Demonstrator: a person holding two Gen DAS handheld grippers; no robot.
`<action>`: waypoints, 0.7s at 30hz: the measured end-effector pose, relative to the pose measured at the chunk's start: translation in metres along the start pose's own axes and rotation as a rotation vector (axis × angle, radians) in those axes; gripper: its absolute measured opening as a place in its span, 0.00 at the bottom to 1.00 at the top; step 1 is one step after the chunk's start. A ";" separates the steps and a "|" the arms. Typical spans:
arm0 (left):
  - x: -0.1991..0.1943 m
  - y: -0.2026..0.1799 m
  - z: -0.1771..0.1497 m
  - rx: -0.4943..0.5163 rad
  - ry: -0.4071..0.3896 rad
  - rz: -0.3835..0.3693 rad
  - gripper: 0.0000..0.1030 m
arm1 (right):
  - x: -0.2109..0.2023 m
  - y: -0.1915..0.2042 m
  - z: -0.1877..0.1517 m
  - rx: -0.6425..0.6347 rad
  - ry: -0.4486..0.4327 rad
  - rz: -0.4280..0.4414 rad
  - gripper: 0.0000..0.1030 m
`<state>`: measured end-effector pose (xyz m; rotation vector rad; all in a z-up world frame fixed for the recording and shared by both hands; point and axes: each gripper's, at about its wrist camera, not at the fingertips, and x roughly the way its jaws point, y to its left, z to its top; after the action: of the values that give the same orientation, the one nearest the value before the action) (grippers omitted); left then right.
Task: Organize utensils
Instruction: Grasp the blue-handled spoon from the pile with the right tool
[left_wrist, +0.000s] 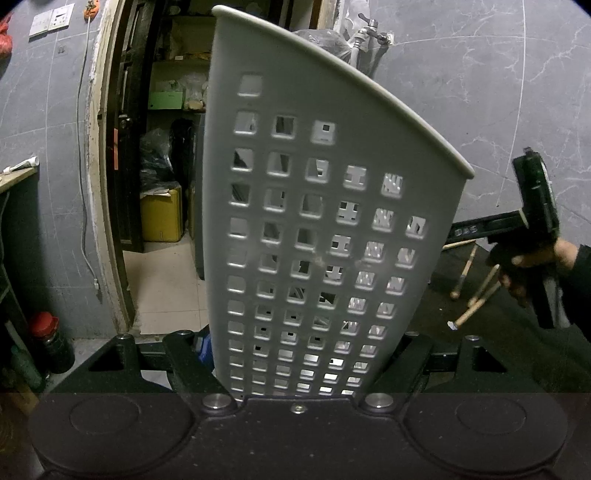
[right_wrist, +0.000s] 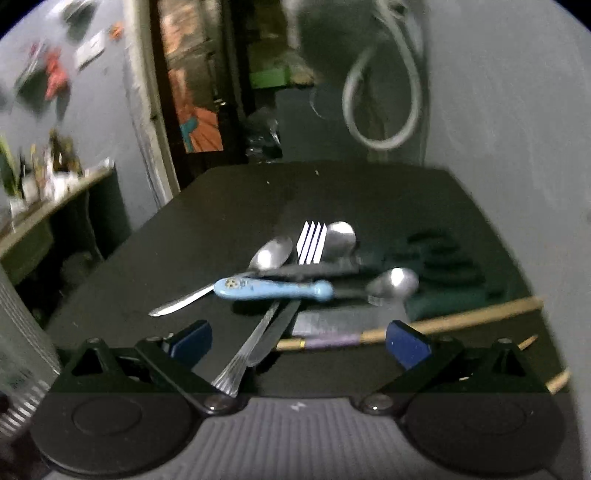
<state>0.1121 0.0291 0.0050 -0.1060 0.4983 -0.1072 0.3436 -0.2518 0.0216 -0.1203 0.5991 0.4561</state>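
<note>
My left gripper (left_wrist: 299, 347) is shut on a white perforated utensil holder (left_wrist: 314, 184), which stands tilted and fills the left wrist view. In the right wrist view a pile of utensils lies on the black table (right_wrist: 166, 251): a fork (right_wrist: 312, 242), three metal spoons (right_wrist: 271, 253), a blue-handled utensil (right_wrist: 273, 288), a knife (right_wrist: 273, 332) and wooden chopsticks (right_wrist: 461, 317). My right gripper (right_wrist: 300, 341) hangs open just over the near end of the pile. The fork's handle and the knife lie between its blue pads (right_wrist: 408, 343), untouched.
The holder's edge also shows at the far left (right_wrist: 18, 332) of the right wrist view. A hand (left_wrist: 535, 258) on the right gripper's handle appears at the right, above chopsticks (left_wrist: 476, 299). Behind are a grey wall, an open doorway (left_wrist: 166, 184) and a hose (right_wrist: 388, 92).
</note>
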 end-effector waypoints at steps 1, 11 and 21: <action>0.000 0.000 0.000 0.000 0.000 0.000 0.76 | 0.002 0.007 0.002 -0.040 -0.003 -0.015 0.99; 0.000 -0.001 0.000 0.001 0.000 0.000 0.76 | 0.021 0.076 -0.010 -0.514 -0.114 -0.262 0.95; 0.001 0.000 0.001 -0.002 0.000 -0.002 0.76 | 0.033 0.101 -0.022 -0.699 -0.162 -0.350 0.70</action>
<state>0.1129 0.0293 0.0052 -0.1084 0.4987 -0.1090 0.3107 -0.1540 -0.0135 -0.8334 0.2290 0.3133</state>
